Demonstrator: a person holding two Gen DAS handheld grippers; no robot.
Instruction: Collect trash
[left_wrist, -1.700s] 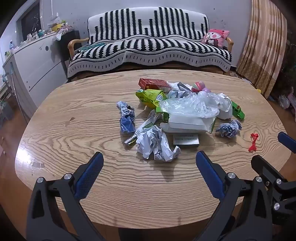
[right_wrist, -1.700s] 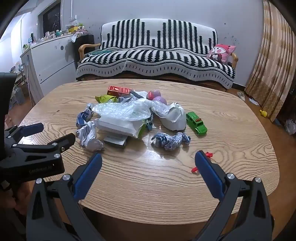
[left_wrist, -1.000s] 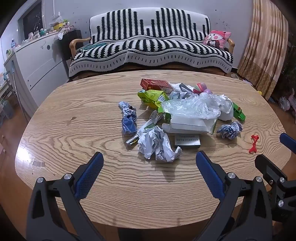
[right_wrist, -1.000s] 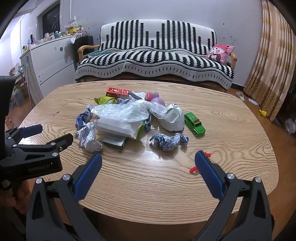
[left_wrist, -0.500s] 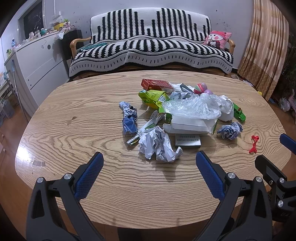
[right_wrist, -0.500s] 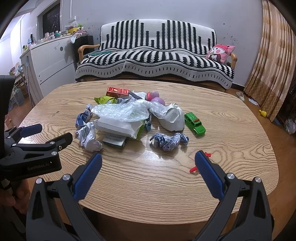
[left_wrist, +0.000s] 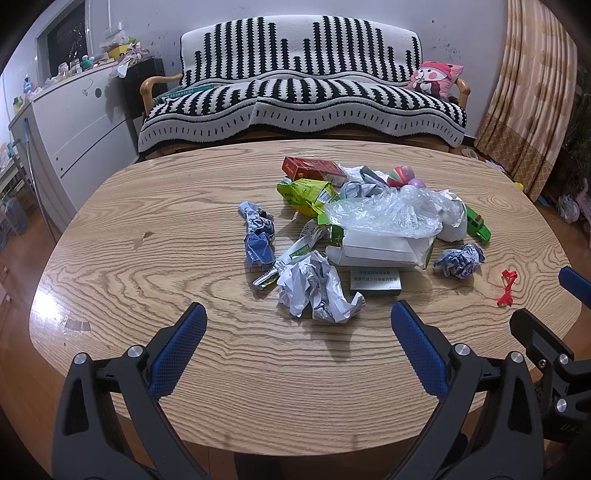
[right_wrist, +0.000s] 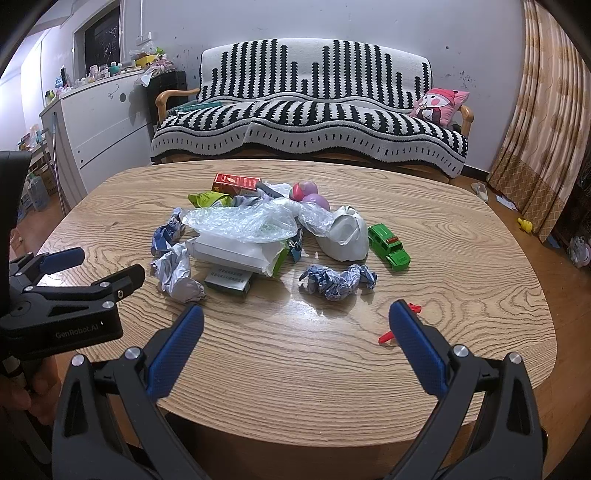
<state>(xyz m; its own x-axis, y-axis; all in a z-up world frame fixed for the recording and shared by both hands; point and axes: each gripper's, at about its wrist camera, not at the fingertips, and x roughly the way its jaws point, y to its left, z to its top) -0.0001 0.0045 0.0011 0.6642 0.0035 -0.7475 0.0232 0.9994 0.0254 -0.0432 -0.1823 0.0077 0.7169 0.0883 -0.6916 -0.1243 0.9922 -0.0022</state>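
A heap of trash lies mid-table: a clear plastic bag (left_wrist: 388, 212) over a white carton (left_wrist: 380, 251), a crumpled white paper (left_wrist: 317, 288), a crumpled blue paper (left_wrist: 258, 236), a blue-white paper ball (left_wrist: 460, 260), a yellow-green packet (left_wrist: 308, 192), a red box (left_wrist: 314, 170) and a small grey box (left_wrist: 375, 280). My left gripper (left_wrist: 299, 343) stands open over the near table edge, short of the white paper. My right gripper (right_wrist: 295, 339) is open too, with the paper ball (right_wrist: 338, 280) ahead of it. Nothing sits between either pair of fingers.
A green toy car (right_wrist: 388, 247), two small balls (right_wrist: 310, 195) and a red twist tie (right_wrist: 388, 334) lie by the heap on the oval wooden table (left_wrist: 147, 258). A striped sofa (left_wrist: 303, 96) stands behind, a white cabinet (left_wrist: 74, 125) to the left, curtains (left_wrist: 532, 96) to the right.
Both views have drifted only slightly; the heap sits a little lower and nearer. Both grippers stay open and no object has moved.
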